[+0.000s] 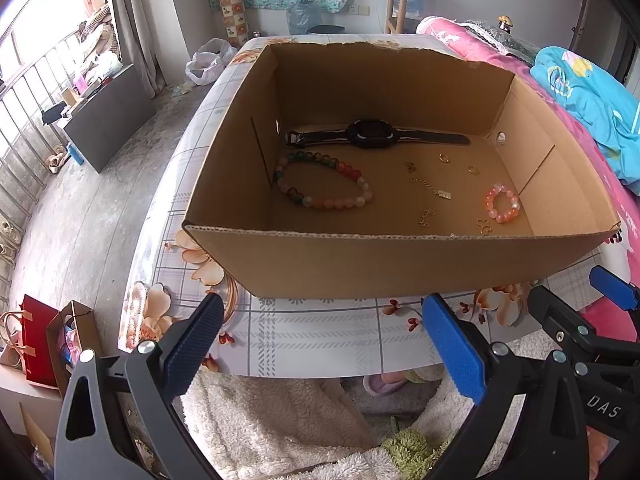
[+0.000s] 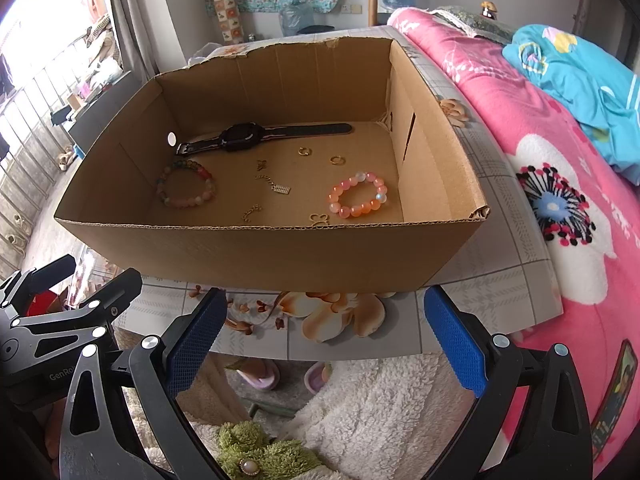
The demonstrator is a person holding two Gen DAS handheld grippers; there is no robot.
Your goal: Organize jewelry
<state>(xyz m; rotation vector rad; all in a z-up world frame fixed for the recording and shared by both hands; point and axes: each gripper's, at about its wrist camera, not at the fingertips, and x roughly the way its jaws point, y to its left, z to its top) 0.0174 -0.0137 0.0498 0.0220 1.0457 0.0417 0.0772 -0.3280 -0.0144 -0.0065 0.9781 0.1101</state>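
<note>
An open cardboard box [image 1: 360,264] [image 2: 280,252] stands on the floral table. Inside lie a black watch [image 1: 372,136] [image 2: 244,136] at the back, a multicoloured bead bracelet [image 1: 324,186] [image 2: 186,184] at the left, a small pink-orange bead bracelet [image 1: 502,203] [image 2: 357,195] at the right, two gold rings [image 1: 444,158] [image 2: 305,151] and several small gold pieces [image 1: 434,190] [image 2: 276,185]. My left gripper [image 1: 324,336] is open and empty, before the box's near wall. My right gripper [image 2: 324,332] is open and empty, also before the near wall.
The table [image 1: 320,332] [image 2: 500,208] has its front edge just under both grippers. A bed with a pink blanket [image 2: 560,160] and blue cloth [image 1: 588,108] lies at the right. A white fluffy rug [image 2: 380,408] and slippers lie below. Bags [image 1: 40,344] stand on the floor at left.
</note>
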